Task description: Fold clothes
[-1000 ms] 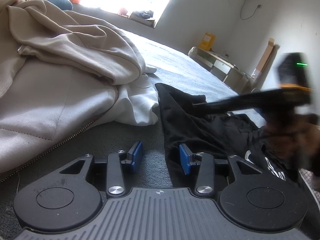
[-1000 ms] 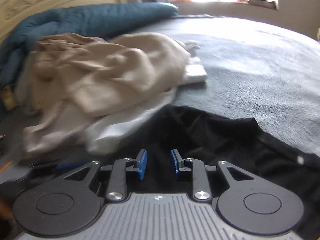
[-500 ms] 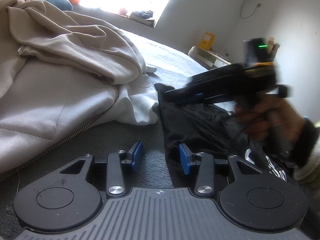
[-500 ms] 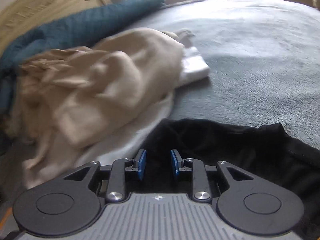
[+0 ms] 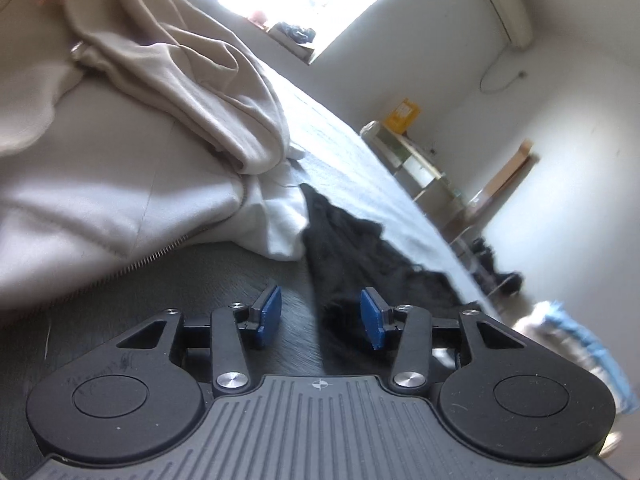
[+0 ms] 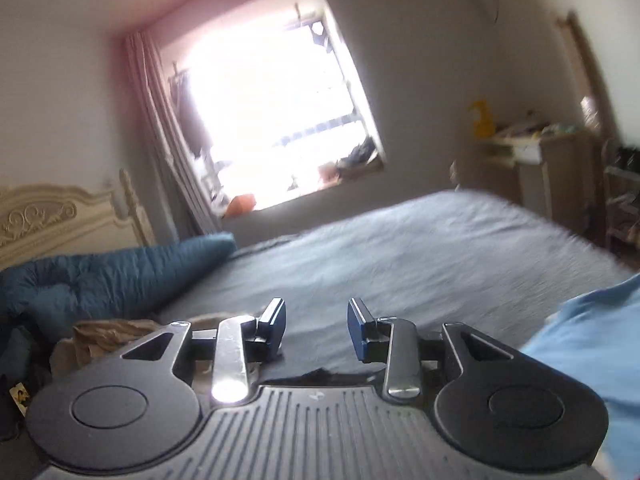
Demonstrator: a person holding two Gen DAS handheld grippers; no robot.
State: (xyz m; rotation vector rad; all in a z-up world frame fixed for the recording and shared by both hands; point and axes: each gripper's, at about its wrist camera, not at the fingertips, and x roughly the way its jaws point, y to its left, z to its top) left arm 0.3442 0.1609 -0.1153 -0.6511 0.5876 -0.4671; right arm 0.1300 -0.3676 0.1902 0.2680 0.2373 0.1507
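Right tool lifted off the black garment since the earlier frames; view now swung up to bed and window, away from the cloth it faced before. Jaws opening, spread, nothing between them; only a sliver of black fabric visible under the tool body. Left tool rolled and shifted slightly against the earlier view, scene now tilted. Jaws opening, spread; edge of the black garment lies on the bed between and below the pads, not pinched.

Black garment: spread loosely on the grey bed cover, crumpled, stretching away from the left tool toward the bed's far edge. No fold made yet.

Just beside it, touching at one corner: white garment, partly under a beige zip jacket heaped on the left. Teal quilt bunched at the headboard. Light blue cloth at right edge of the right view, blurred; nature not determinable.

Judgement: right tool has released and is repositioning; garment held by neither tool. Task at an early stage. Next likely need: fresh grips on two corners of the black garment, clear of the white one, to avoid dragging both.
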